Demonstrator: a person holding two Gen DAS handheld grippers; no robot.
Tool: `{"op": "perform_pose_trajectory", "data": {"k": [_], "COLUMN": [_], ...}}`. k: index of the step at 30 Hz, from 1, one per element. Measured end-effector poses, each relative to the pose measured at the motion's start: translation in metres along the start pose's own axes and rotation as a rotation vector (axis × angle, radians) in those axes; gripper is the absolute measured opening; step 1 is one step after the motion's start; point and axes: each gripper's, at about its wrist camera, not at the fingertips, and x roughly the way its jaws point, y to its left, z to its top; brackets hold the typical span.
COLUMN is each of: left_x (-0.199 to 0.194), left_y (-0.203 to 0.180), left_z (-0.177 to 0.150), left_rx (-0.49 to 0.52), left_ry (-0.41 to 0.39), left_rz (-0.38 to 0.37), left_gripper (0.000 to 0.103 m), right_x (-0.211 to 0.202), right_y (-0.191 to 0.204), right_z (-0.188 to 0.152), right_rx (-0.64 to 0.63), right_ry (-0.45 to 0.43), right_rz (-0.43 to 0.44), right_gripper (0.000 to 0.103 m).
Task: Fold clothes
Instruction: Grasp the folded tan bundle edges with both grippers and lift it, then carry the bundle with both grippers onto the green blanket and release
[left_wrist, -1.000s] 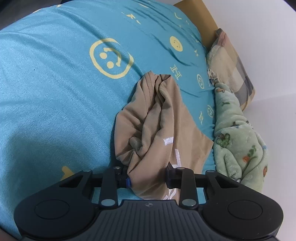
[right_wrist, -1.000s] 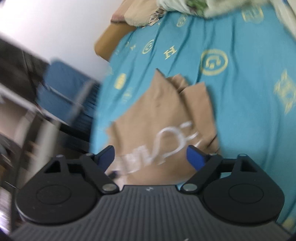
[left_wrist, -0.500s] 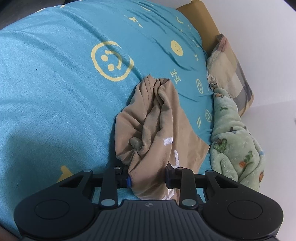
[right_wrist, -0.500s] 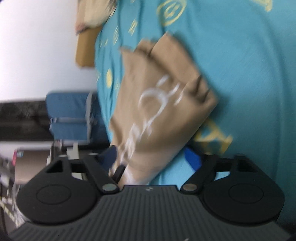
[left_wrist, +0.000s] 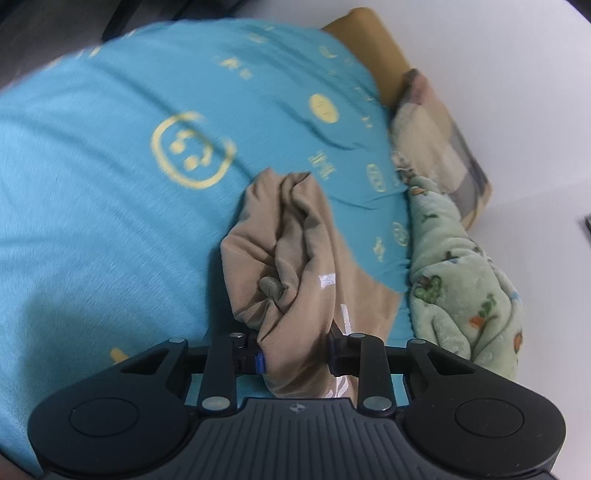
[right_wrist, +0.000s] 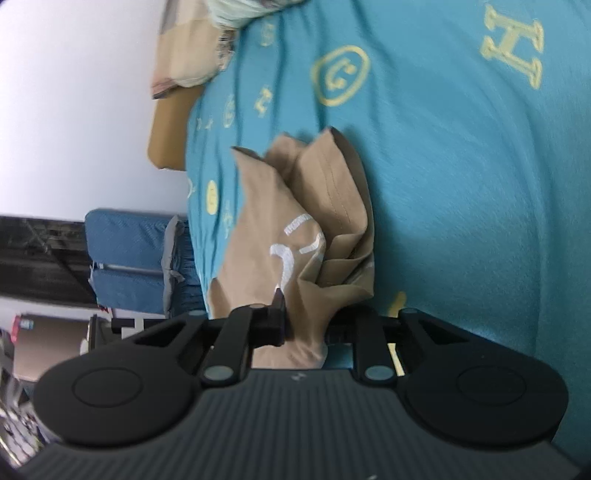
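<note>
Both grippers are clamped on the tan shirt: the left gripper pinches a bunched wad at bottom center, and the right gripper grips another fold. The shirt lies crumpled mid-frame on the blue sheet, with a green blanket at the right edge.

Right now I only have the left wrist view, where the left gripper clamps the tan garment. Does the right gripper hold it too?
Observer: Yes. The right gripper is shut on the tan garment.
Operator: Is the white print visible from there?
Observer: Yes, curved white lettering just beyond the fingers.
Operator: Anything beside the bed?
Observer: A blue padded seat past the bedsheet edge.
</note>
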Motion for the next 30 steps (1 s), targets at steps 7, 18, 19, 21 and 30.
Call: {"op": "perform_pose_trajectory", "data": {"k": [7,18,19,21,30], "left_x": [-0.035,-0.021,-0.014,0.001,0.086], "left_y": [-0.046,-0.157,-0.171,-0.202,-0.388], "left_z": [-0.029,-0.081,-0.085,-0.092,-0.126], "left_rx": [0.081,0.252,0.273,0.315,0.508], "left_ry": [0.005,0.142,0.156,0.175,0.214], "left_rz": [-0.086,-0.217,-0.227,-0.253,-0.382], "left_gripper": [0.03,0.03,0.03,0.03,0.03], "right_x": [-0.068,-0.189,-0.198,-0.215,-0.288], "right_y": [0.02,0.007,0.008,0.007,0.04], "right_z": [-0.005,0.028,0.036,0.053,0.18], "right_rx": [-0.063,0.03,0.028,0.025,-0.066], "right_ry": [-0.102,-0.263,-0.279,-0.313,-0.495], "right_rz": [0.059,0.142,0.138,0.135,0.082], "right_gripper": [0.017,0.018,0.018,0.018,0.018]}}
